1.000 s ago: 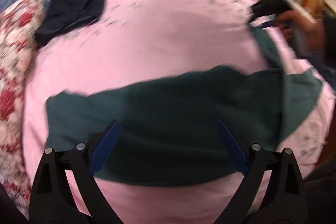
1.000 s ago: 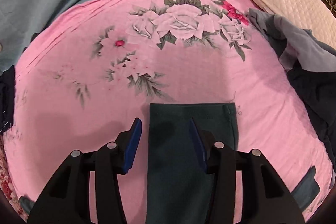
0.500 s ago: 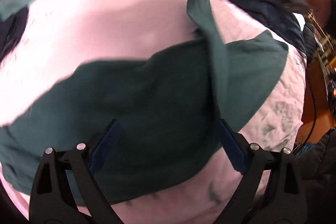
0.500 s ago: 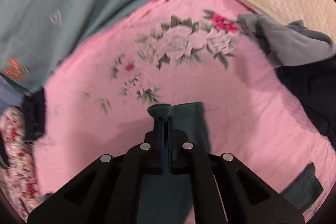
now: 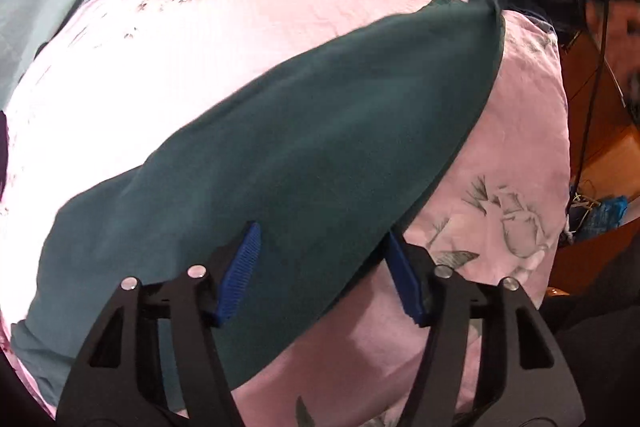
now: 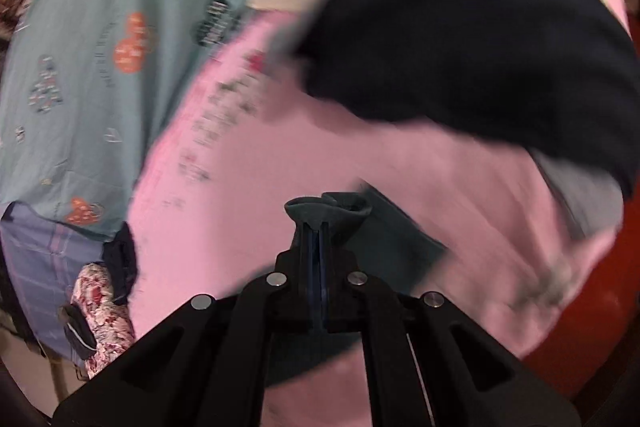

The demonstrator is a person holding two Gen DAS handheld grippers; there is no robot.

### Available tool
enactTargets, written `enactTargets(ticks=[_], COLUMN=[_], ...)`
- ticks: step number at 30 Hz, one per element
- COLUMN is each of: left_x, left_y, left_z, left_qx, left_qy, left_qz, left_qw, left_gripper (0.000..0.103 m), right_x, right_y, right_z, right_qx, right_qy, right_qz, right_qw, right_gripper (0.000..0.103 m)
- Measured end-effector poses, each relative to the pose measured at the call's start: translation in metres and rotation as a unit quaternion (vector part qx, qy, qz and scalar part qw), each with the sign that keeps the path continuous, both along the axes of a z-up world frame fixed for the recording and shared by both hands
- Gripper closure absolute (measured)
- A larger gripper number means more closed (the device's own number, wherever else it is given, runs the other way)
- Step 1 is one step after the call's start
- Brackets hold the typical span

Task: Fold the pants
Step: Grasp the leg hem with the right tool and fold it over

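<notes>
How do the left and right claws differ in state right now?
The right claw is shut on a bunched edge of the green pants; the left claw is apart and closing, its pads not yet pressing the pants between them. The right lifts cloth; the left hovers over flat cloth. Both have blue pads.

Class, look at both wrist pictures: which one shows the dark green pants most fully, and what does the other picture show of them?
The left wrist view: the green pants stretch across the pink sheet, nearly end to end. The right wrist view is blurred and shows only a bunched end pinched in the shut right gripper.
</notes>
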State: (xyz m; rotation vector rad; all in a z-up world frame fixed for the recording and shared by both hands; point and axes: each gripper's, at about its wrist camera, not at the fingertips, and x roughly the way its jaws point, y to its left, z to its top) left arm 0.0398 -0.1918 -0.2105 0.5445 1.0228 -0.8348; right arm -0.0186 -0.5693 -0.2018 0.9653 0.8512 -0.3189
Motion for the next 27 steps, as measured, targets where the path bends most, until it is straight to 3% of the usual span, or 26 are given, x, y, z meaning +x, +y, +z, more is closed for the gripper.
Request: enactTargets(ticks=[2,3,5,7,11,14,16,17,18,20,23,25,27], left_x=[0.003,0.004,0.003,0.0,-0.009,-0.009,-0.009,-0.009,-0.008,-0.009,-0.013,-0.015,-0.017], left_y=[0.0,-0.002,-0.004,-0.005,-0.006,-0.008,-0.009,-0.009,-0.01,-0.01,-0.007,-0.007,-0.009], left_z=[-0.001,-0.002,0.0,0.001,0.003,0.003,0.003,0.003,0.003,0.002,0.003,0.003,0.003], left_qx=[0.004,0.008,0.018,0.026,0.038,0.043,0.044,0.045,0.045,0.044,0.043,0.042,0.043], left_qy=[0.007,0.011,0.006,-0.003,-0.02,-0.025,-0.026,-0.027,-0.026,-0.027,-0.028,-0.029,-0.031], left_qz=[0.005,0.006,0.006,0.002,0.002,0.011,0.02,0.024,0.027,0.039,0.055,0.068,0.075], left_qw=[1.0,0.9999,0.9998,0.9996,0.9991,0.9987,0.9985,0.9984,0.9983,0.9979,0.9972,0.9964,0.9957], left_gripper=[0.039,0.039,0.038,0.038,0.037,0.035,0.034,0.034,0.034,0.034,0.034,0.034,0.034], right_x=[-0.015,-0.019,-0.02,-0.021,0.008,0.045,0.074,0.087,0.092,0.098,0.1,0.104,0.112], right_y=[-0.003,-0.005,-0.009,-0.012,-0.008,-0.004,0.006,0.013,0.02,0.028,0.018,0.013,0.012], right_z=[-0.031,-0.033,-0.029,-0.008,0.032,0.025,0.01,-0.002,-0.006,-0.001,0.021,0.032,0.023], right_qx=[0.026,0.033,0.043,0.0,-0.104,-0.119,-0.14,-0.148,-0.174,-0.223,-0.23,-0.249,-0.247], right_qy=[0.013,-0.003,-0.001,0.019,-0.002,0.019,0.067,0.105,0.114,0.12,0.08,0.055,0.07], right_qz=[-0.003,-0.005,0.006,0.001,0.065,0.136,0.202,0.24,0.262,0.294,0.269,0.258,0.268], right_qw=[1.0,0.999,0.999,1.0,0.992,0.983,0.967,0.954,0.942,0.922,0.932,0.932,0.929], right_gripper=[0.101,0.102,0.091,0.078,0.077,0.077,0.077,0.077,0.078,0.097,0.098,0.098,0.098])
